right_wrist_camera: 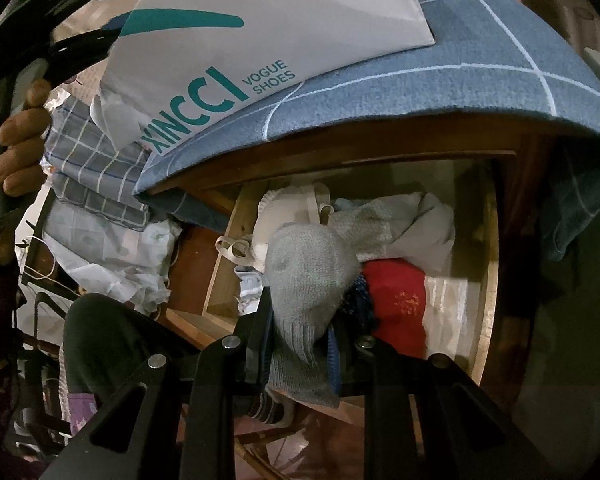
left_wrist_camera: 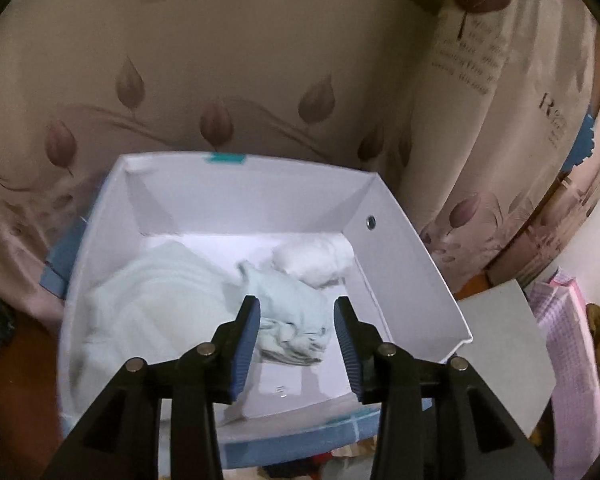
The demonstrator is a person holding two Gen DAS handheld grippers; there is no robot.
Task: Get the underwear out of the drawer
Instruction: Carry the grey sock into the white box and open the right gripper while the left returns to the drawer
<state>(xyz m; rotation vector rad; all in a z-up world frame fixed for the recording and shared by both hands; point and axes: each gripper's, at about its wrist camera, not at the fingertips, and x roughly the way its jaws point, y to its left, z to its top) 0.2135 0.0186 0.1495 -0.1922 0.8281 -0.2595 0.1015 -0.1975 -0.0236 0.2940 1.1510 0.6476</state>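
Underwear, pale mint (left_wrist_camera: 290,316), lies crumpled on the floor of a white shoe box (left_wrist_camera: 412,264), left wrist view. Left gripper (left_wrist_camera: 297,340) hangs over it, jaws apart, pads clear of the cloth, the garment showing between them. Larger pale cloth (left_wrist_camera: 148,300) at 9 o'clock of it; white fluffy bundle (left_wrist_camera: 314,260) at 1 o'clock. Box sits on blue checked cloth (left_wrist_camera: 292,436). Leaf-print curtain (left_wrist_camera: 220,80) behind, 12 o'clock.

Right wrist view: right gripper (right_wrist_camera: 300,344) clamped on a grey knit garment (right_wrist_camera: 306,276), above an open wooden drawer (right_wrist_camera: 486,280). Drawer crowded: red cloth (right_wrist_camera: 396,304) at 3 o'clock, white pieces at 12. Box side (right_wrist_camera: 228,60) overhangs at 11 o'clock. A hand (right_wrist_camera: 18,140) at 9 o'clock.
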